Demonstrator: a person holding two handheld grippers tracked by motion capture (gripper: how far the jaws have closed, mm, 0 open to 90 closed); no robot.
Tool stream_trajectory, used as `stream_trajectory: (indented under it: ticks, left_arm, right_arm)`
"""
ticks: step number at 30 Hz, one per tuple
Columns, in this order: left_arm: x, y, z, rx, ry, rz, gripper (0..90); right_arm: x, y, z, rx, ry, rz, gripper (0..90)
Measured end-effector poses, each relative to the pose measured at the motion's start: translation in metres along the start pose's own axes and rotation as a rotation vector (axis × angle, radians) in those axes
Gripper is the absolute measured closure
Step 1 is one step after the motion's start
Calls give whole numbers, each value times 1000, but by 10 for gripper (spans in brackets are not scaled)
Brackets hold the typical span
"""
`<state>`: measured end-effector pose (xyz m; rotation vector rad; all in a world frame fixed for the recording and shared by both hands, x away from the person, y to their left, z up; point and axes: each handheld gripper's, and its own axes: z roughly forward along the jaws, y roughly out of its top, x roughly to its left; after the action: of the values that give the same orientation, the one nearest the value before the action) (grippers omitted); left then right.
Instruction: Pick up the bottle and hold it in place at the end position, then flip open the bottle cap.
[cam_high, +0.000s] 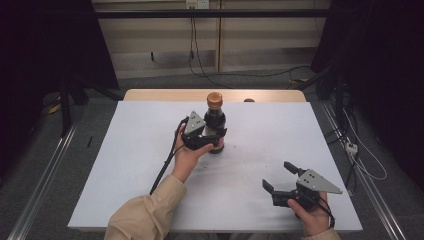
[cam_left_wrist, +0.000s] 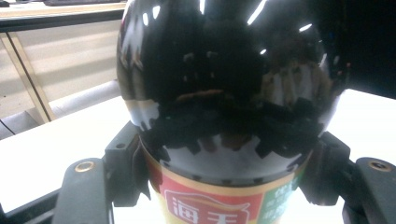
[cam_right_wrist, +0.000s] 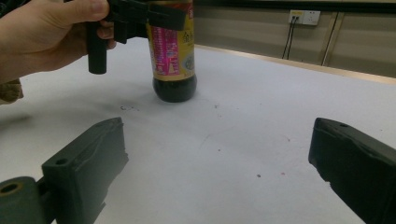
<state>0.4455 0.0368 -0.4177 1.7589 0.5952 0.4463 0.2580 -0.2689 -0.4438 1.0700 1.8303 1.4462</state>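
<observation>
A dark sauce bottle (cam_high: 215, 121) with a brown cap stands upright near the middle of the white table (cam_high: 135, 150). My left gripper (cam_high: 209, 141) is shut on the bottle's body. In the left gripper view the glossy bottle (cam_left_wrist: 224, 93) sits between both jaws, its red and green label at the bottom. The bottle (cam_right_wrist: 172, 51) stands on the table in the right gripper view, with the left hand and gripper (cam_right_wrist: 161, 16) clamped on it. My right gripper (cam_high: 279, 176) is open near the front right of the table, nothing between its jaws.
Small dark specks mark the table surface between the bottle and the right gripper. A cable trails from the left gripper toward the front. A wooden edge (cam_high: 165, 94) runs along the table's far side, with floor cables and a wall socket beyond.
</observation>
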Motion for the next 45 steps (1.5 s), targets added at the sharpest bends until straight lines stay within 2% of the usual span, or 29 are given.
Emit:
stream_trajectory:
  ticks: [12,23,25,36,45]
  left_arm:
    - [-1,0,0,-1,11,-10,302]
    - [-2,-1,0,-2,11,-11,301]
    - [-2,-1,0,-2,12,-12,301]
    - [-2,0,0,-1,12,-13,301]
    - [-3,0,-1,1,9,-12,301]
  right_arm:
    - [-3,15,16,41,-5,35,24]
    - [1,30,37,55,44,42,26]
    - [1,34,41,58,58,67,29]
    - [-4,71,58,34,89,101,143]
    - [-3,91,77,68,111,95,218]
